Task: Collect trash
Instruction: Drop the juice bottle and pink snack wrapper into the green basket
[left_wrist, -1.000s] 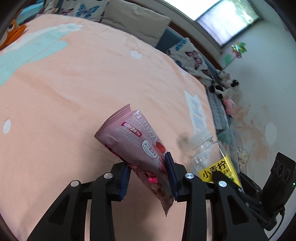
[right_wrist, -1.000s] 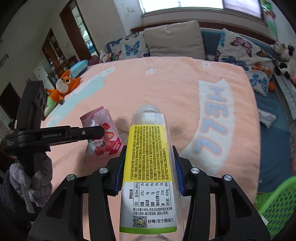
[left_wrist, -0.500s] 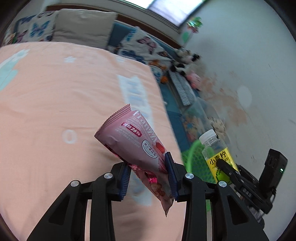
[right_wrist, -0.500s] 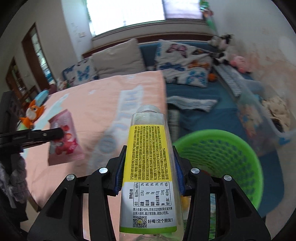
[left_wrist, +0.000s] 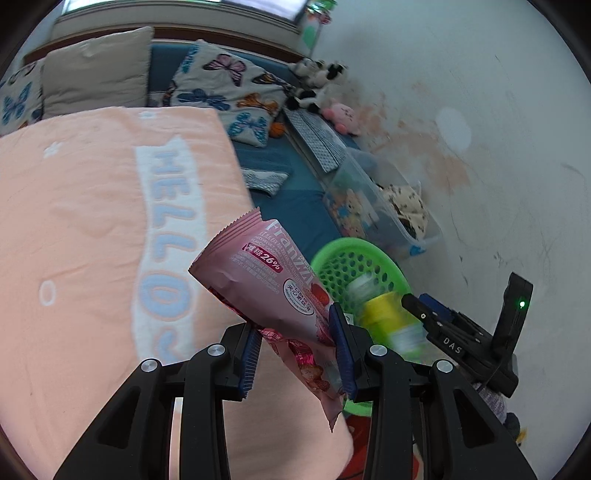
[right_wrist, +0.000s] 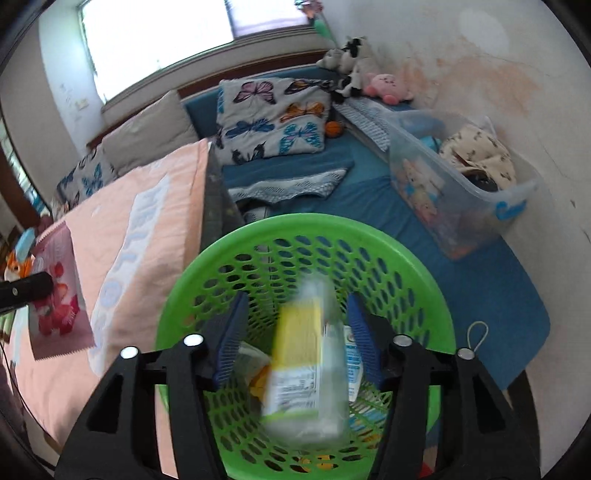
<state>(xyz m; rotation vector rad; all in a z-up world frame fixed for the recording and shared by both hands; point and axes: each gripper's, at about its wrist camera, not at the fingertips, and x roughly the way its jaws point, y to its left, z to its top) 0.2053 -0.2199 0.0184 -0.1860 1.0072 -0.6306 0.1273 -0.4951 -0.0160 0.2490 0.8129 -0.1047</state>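
Right wrist view — right tool (right_wrist: 295, 347) opening, blurred bottle (right_wrist: 306, 354) unpressed over green basket (right_wrist: 417, 273); left tool (left_wrist: 295, 350) clamps pink wrapper (left_wrist: 266, 291).

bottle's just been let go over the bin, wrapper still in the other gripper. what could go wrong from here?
1. The bottle is blurred between the right gripper's opening pads; it could clip the green basket wall and bounce out.
2. The left gripper pinches the pink wrapper over the blanket, beside the basket; releasing now would probably miss.
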